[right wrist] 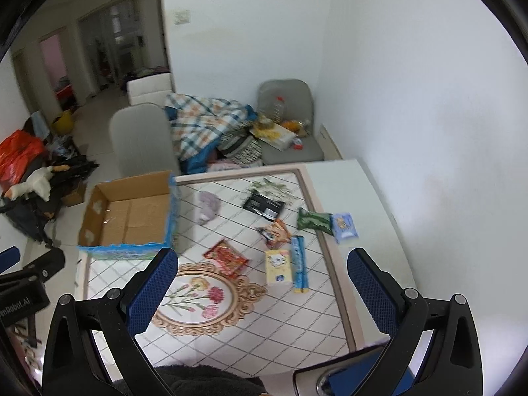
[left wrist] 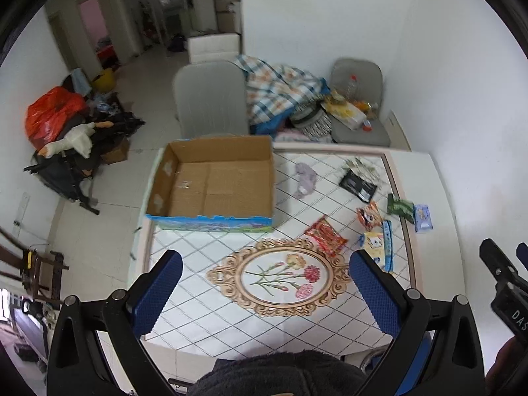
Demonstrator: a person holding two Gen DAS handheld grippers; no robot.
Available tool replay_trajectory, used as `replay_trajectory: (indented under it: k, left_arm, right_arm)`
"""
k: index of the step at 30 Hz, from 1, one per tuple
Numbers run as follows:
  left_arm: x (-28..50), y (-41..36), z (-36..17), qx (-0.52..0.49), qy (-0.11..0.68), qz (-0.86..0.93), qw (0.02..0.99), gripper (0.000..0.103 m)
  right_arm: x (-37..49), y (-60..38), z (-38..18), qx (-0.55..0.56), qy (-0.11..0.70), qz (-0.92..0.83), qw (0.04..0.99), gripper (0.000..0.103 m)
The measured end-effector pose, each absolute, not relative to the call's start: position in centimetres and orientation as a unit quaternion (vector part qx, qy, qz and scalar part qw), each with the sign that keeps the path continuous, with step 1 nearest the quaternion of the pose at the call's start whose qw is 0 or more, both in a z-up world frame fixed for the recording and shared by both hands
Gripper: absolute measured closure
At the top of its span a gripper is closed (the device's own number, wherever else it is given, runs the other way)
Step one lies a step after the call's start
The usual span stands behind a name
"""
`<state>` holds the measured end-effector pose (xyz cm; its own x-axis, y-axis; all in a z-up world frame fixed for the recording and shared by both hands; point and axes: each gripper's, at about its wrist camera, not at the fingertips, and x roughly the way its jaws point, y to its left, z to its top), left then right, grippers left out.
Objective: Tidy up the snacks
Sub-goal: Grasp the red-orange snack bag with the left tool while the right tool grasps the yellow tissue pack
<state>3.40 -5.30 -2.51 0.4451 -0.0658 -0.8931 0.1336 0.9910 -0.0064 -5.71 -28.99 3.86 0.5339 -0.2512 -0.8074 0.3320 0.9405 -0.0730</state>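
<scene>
An empty open cardboard box (left wrist: 214, 184) (right wrist: 128, 217) with a blue printed front stands at the table's far left corner. Several snack packs lie on the right side of the table: a red pack (left wrist: 325, 235) (right wrist: 226, 257), an orange pack (left wrist: 369, 216) (right wrist: 275, 231), a green pack (left wrist: 400, 207) (right wrist: 313, 219), a black pack (left wrist: 358, 186) (right wrist: 264, 205), a yellow box (right wrist: 277, 266) and a long blue pack (right wrist: 298, 264). My left gripper (left wrist: 265, 269) hovers open above the near table. My right gripper (right wrist: 262, 265) is open too, above the yellow box.
The tiled table (left wrist: 231, 310) bears a flower medallion (left wrist: 280, 275) and a crumpled grey cloth (left wrist: 305, 178). A light blue tissue pack (right wrist: 344, 226) lies at the right border. Grey chairs (left wrist: 211, 99) and a checked blanket (left wrist: 280, 89) stand beyond; a white wall is to the right.
</scene>
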Motion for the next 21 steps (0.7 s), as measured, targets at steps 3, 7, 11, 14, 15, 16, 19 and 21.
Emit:
replay_trajectory:
  k: [3,7,11,14,15,16,19,21]
  left_arm:
    - [6.0,-7.9,-4.5,0.048,0.532,-0.087,0.841,0.000]
    - [9.8,-11.2,-8.6,0.062,0.571,-0.116,0.811,0.000]
    - [13.6,-13.8,-14.8,0.046,0.631,-0.134,0.763,0.000]
    - [15.9,-15.2,-20.6,0.011,0.689,-0.135,0.712,0.005]
    - [16.8,-15.5,-22.8,-0.016,0.715,-0.134,0.686,0.009]
    - [17.5,-15.7,-24.5,-0.035,0.731,-0.133,0.668,0.017]
    - [19.0,-16.8,-29.9,-0.086,0.778,-0.126,0.609,0.026]
    - [19.6,-17.4,-32.9,-0.107,0.802,-0.112,0.577,0.029]
  right_arm:
    - [-4.9,-31.9,1.8,0.054,0.468,-0.189,0.861,0.000]
    - [-2.8,-36.1,-2.9,0.076,0.508,-0.205,0.833,0.000]
    - [0.2,-39.2,-9.4,0.098,0.550,-0.193,0.807,0.000]
    - [2.5,-40.5,-15.5,0.107,0.587,-0.178,0.783,0.000]
    - [3.2,-40.8,-17.4,0.111,0.597,-0.175,0.775,0.000]
    - [4.1,-41.2,-19.9,0.115,0.612,-0.170,0.763,0.000]
    - [5.7,-41.3,-25.4,0.131,0.643,-0.157,0.738,0.000]
    - [6.5,-41.2,-28.7,0.139,0.657,-0.151,0.725,0.000]
